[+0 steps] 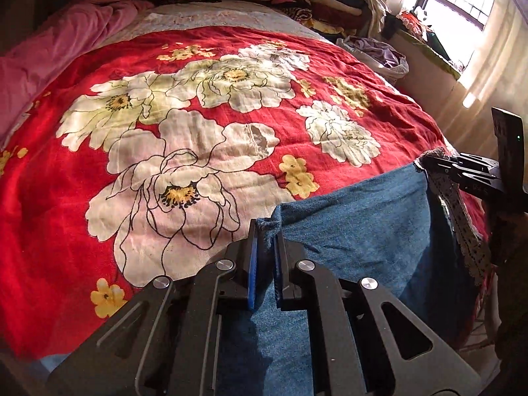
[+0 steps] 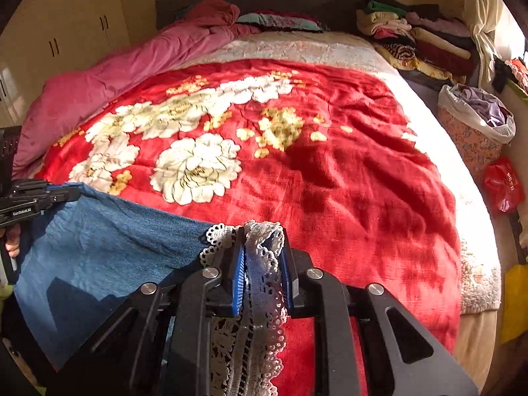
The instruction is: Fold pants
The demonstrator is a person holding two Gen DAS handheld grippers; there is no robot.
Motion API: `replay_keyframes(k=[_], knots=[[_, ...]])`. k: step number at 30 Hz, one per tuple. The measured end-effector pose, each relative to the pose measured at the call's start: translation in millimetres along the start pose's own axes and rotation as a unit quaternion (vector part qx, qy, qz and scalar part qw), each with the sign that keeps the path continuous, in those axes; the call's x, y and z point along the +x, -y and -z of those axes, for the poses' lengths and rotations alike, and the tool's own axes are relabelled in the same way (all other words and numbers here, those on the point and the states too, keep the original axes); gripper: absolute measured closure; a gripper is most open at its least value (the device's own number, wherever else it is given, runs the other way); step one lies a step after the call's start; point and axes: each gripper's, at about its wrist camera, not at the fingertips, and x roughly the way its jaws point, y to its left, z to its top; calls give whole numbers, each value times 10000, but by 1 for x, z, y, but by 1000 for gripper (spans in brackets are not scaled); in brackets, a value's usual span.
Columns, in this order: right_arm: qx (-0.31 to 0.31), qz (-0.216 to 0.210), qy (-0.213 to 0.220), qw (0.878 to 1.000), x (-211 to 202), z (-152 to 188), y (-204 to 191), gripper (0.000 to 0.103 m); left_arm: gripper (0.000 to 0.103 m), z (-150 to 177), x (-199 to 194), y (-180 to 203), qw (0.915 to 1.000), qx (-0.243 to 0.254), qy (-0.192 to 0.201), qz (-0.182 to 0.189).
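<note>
The blue denim pants [image 1: 356, 224] with a white lace trim [image 2: 264, 264] hang stretched between my two grippers above the near edge of the bed. My left gripper [image 1: 265, 247] is shut on one blue corner of the pants. My right gripper [image 2: 262, 264] is shut on the lace-trimmed corner. The right gripper also shows at the right of the left wrist view [image 1: 429, 161], and the left gripper at the left of the right wrist view [image 2: 76, 191]. The pants [image 2: 99, 244] hang down below both grippers; their lower part is out of view.
The bed carries a red blanket with white flowers [image 1: 198, 132] [image 2: 330, 165]. A pink quilt [image 2: 99, 82] lies bunched along the left side. Stacked clothes [image 2: 412, 39] sit at the far right corner. A lined basket of laundry [image 2: 475, 122] and a red bag [image 2: 503, 188] stand right of the bed.
</note>
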Motion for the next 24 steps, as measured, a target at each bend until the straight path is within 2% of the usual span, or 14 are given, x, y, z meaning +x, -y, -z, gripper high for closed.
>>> replay_keyframes(k=[4,8,10,11,12,14,17,22,24], knots=[[-163,216,24,9996,12,9,-6,84,96,12,11,-6,10000,-26,78,-10],[-121,230,-12,9997,13,8,-4,81,93,14,9,-10,9997,-121,208,67],[-73,325,-65,9994,10,5,-2,74,85,15,1,-11,9994,-168,304,20],[16,382,-38,9993,4,4,0,66,74,16,-5,-11,9992,-205,353,-47],[142,359,84,9992,-7,4,2,63,68,17,-14,-11,9989,-233,400,-77],[325,211,410,9984,-33,9,5,63,66,24,-34,-12,9981,-257,558,-41],[446,222,515,9974,-65,33,6,60,59,42,-63,-14,9967,-301,742,-85],[836,-207,401,9955,-96,91,3,60,53,83,-95,-10,9964,-293,790,-125],[987,-396,366,9937,-104,111,0,60,48,101,-105,-4,9969,-266,738,46]])
